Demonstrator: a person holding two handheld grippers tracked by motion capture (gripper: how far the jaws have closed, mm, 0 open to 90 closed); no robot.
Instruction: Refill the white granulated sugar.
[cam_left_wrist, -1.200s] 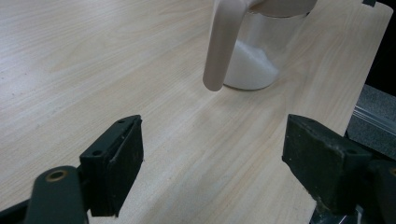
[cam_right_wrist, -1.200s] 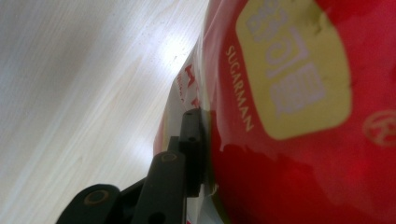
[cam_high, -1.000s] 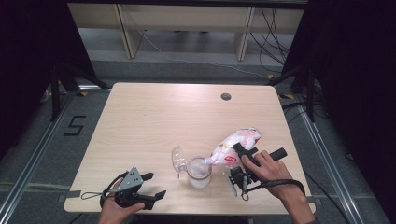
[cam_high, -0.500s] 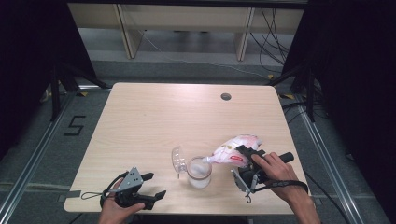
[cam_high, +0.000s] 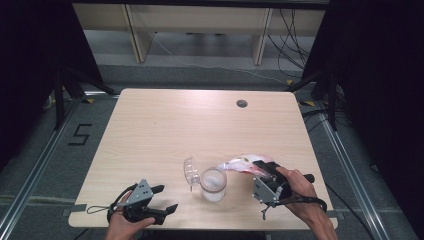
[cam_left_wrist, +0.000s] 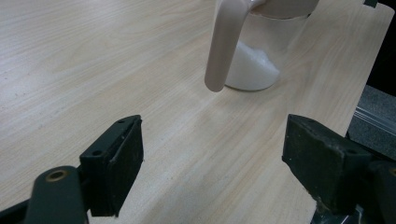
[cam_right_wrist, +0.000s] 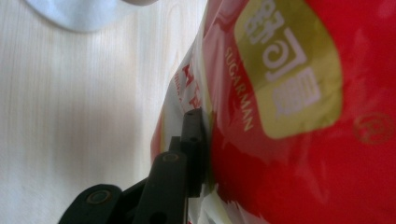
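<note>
Red and clear plastic, a sugar bag (cam_high: 248, 165) is clamped in the right gripper (cam_high: 266, 176) and tilted so its mouth hangs over the open jar (cam_high: 213, 184) near the table's (cam_high: 200, 125) front edge — white sugar already sits inside. The left gripper (cam_high: 161, 198), jaws wide apart and empty, rests well to the left. Nothing steadies the jar — a nudge from the bag could tip it, or the pour could miss.

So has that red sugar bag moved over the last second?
Yes. The red sugar bag, clamped in the right gripper, has swung its open end toward the glass jar, which stands in the same spot.
</note>
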